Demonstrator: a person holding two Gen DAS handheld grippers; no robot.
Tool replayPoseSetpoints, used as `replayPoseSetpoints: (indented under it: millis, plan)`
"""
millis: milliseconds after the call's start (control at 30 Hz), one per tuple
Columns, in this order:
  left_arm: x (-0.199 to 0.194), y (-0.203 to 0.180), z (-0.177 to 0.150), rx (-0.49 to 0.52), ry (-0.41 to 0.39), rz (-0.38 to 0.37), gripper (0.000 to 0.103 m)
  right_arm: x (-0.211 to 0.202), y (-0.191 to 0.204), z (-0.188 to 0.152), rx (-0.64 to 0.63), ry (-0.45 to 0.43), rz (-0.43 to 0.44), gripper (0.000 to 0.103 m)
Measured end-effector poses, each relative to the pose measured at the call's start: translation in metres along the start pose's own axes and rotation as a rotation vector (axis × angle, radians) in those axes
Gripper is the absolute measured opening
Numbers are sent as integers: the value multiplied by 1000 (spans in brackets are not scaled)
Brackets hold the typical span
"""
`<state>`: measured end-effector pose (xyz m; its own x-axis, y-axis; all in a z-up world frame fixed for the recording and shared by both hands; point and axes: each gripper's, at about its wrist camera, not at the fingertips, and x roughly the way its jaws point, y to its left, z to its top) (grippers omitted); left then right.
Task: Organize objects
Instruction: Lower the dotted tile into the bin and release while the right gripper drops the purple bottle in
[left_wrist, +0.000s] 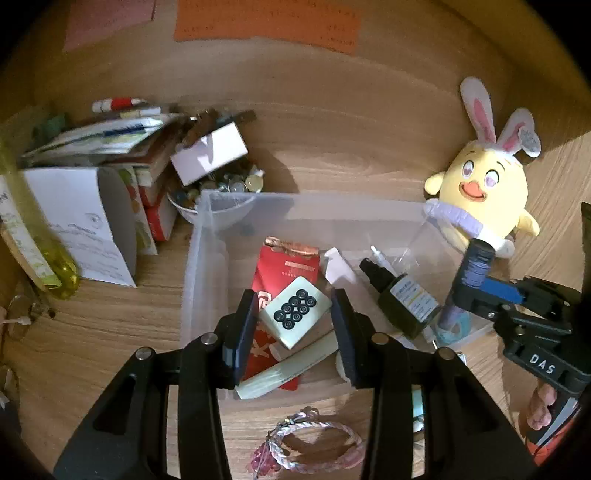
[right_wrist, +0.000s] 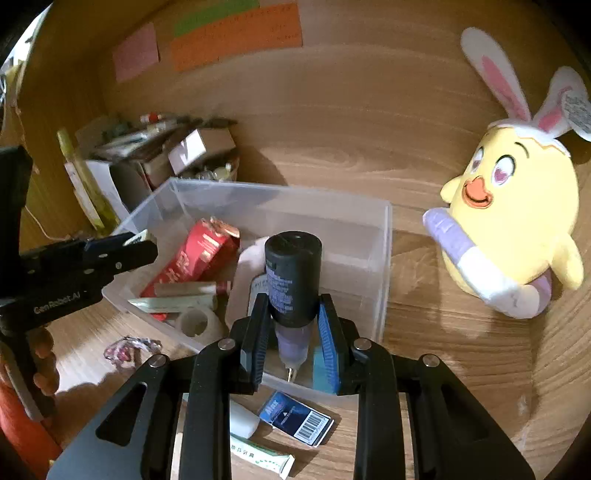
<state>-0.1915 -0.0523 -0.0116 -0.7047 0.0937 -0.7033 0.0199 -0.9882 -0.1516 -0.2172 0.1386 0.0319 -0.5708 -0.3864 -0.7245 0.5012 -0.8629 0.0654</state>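
Depositing step: left gripper (left_wrist: 295, 317) fingers clamp a mahjong tile (left_wrist: 298, 311), right gripper (right_wrist: 291, 332) fingers clamp a black-capped bottle (right_wrist: 293, 280), both over the clear bin (right_wrist: 384, 258); next, lower and release.

"DAS" on right hand-held gripper (left_wrist: 467, 284)

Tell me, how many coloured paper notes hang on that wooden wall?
3: a pink note on the left, a green note at the top, an orange note just below it. More may lie beyond the picture's edge.

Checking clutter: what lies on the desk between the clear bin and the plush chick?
Nothing: bare wood separates the bin from the chick, clearest in the right wrist view.
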Motion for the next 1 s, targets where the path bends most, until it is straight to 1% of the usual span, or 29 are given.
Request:
replayPoseSetpoints:
  millis: [300,367,433,500,567,600,633,667,733,767,833,933,1000]
  plan:
    - [1,-8,-2,40,-2,4,41,15,0,0,-1,35,-24,24]
    - [-2,-10,-2,48,-8,5,45,13,0,0,-1,31,-24,24]
    - [-7,-12,-2,53,-24,8,55,9,1,1,2,21,-18,25]
    - [-15,-14,-3,61,-45,13,60,4,2,2,4,10,-15,28]
    - [-22,-15,-3,65,-59,12,65,-4,3,2,3,-8,-15,34]
    - [-27,-16,-3,64,-69,11,69,-8,4,1,3,-19,-14,36]
    - [-31,-15,-3,63,-75,11,74,-12,5,1,2,-27,-10,39]
    - [-37,-15,-3,62,-86,11,77,-17,6,1,2,-37,-4,43]
    - [-48,-14,-5,63,-107,15,86,-28,9,-1,2,-61,7,49]
    - [-53,-14,-6,66,-119,20,88,-33,11,-3,0,-73,8,52]
    - [-63,-13,-8,72,-136,31,93,-44,15,-6,-9,-96,7,53]
    - [-76,-11,-16,84,-152,43,96,-57,19,-12,-19,-115,16,55]
    - [-81,-8,-22,90,-149,48,97,-63,22,-18,-20,-122,25,55]
